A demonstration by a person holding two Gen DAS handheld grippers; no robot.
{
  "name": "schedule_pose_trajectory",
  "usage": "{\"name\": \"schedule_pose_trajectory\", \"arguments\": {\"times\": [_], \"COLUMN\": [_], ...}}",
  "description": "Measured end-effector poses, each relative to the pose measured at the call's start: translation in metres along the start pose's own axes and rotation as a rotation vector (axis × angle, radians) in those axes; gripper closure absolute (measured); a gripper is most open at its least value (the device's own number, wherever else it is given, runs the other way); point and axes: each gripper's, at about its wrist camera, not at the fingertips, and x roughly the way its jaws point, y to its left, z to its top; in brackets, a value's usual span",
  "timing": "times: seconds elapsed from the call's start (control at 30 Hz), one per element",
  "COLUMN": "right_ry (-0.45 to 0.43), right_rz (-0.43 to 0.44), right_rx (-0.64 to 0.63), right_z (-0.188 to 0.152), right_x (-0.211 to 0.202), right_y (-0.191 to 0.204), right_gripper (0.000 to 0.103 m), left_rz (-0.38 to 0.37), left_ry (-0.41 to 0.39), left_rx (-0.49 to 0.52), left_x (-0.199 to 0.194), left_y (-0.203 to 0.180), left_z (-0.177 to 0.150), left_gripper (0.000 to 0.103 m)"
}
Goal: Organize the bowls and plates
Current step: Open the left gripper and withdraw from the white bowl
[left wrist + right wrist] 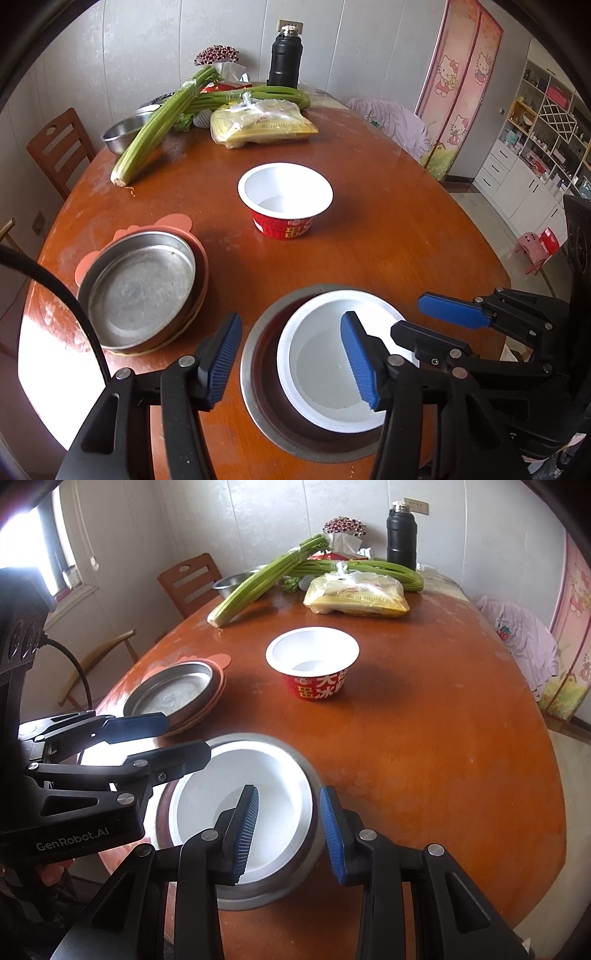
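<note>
**Nested bowl near the counter edge, both tools spread around it**

The white bowl [236, 805] sits inside the steel bowl [258, 895], right under both tools and near the counter's [443, 757] closest edge. The right tool [290, 836] is wide apart and holds nothing: its left finger hangs over the white bowl's inside, its right finger outside the steel rim. The left tool [291, 363] is also wide and empty, one finger over the white bowl, the other outside the steel rim on the left.

Risks, as I judge them: the white bowl looks light and loose in the steel one, so a one-sided pinch could tip it or drag both bowls toward the edge below the tools. The two tools are close together over the same bowl; closing or lifting at once could knock them against each other.

Ahead of the tools stands the red cup [284, 201], with open counter between. Left of the left tool lies the steel pan [138, 290] on a pink mat [173, 223], just beside that tool's outer finger. The right side is bare. Celery [159, 125] and a bag [262, 123] lie far ahead.
</note>
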Motion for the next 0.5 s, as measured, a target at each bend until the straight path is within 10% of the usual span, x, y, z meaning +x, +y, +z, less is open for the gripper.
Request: {"name": "schedule_pose_trajectory", "arguments": {"times": [0.5], "right_ry": [-0.038], "right_rz": [-0.026], "right_rx": [0.032], "right_z": [0.038], "right_x": [-0.004], "right_y": [-0.014], "right_gripper": [0.067], "left_rz": [0.01], "left_ry": [-0.037], "left_rx": [0.022], "left_x": [0.003], "left_y": [0.007], "left_z": [0.037], "left_gripper": [0.045]}}
